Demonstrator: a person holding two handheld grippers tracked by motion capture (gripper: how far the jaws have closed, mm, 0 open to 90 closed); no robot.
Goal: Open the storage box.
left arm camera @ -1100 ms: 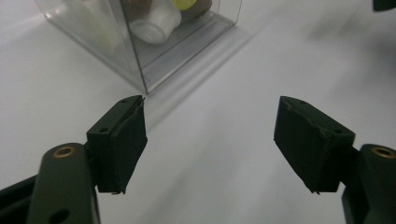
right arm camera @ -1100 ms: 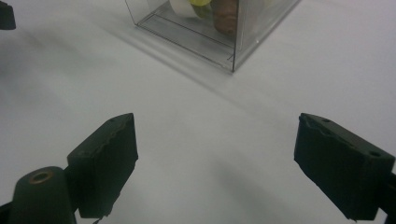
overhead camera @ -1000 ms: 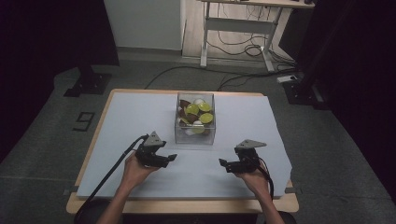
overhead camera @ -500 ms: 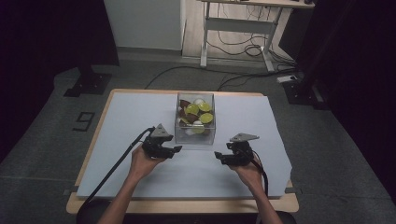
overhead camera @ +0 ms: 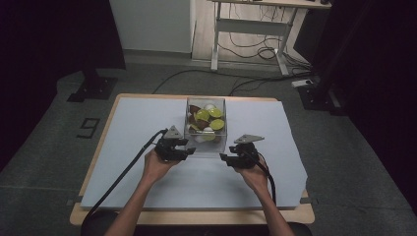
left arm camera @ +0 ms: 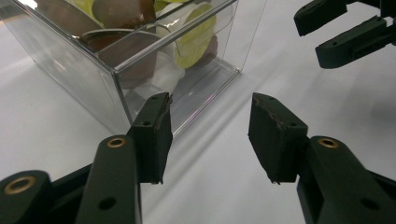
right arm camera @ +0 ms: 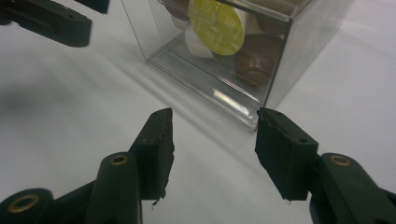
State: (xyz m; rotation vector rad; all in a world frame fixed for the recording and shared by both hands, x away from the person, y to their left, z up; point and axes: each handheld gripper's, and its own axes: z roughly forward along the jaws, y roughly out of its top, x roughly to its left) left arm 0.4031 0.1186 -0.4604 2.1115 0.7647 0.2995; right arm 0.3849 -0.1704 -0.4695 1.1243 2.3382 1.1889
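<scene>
A wooden desk (overhead camera: 98,125) under a pale sheet (overhead camera: 147,118) carries a clear square plastic box (overhead camera: 206,124) of yellow-green, brown and white capsules (overhead camera: 217,124), standing mid-desk. The left gripper (overhead camera: 191,150) and right gripper (overhead camera: 224,158) flank its near corners; both pairs of jaws have just been closing, yet stand apart, grasping nothing.

The high view is dim and slightly soft: only the pale table cover (overhead camera: 147,123) catches light, while the room around it falls into near black. In both gripper views the clear box (left arm camera: 116,70) shows bright glare streaks along its walls and casts a soft shadow beside it; the nearest jaws are slightly blurred.
</scene>
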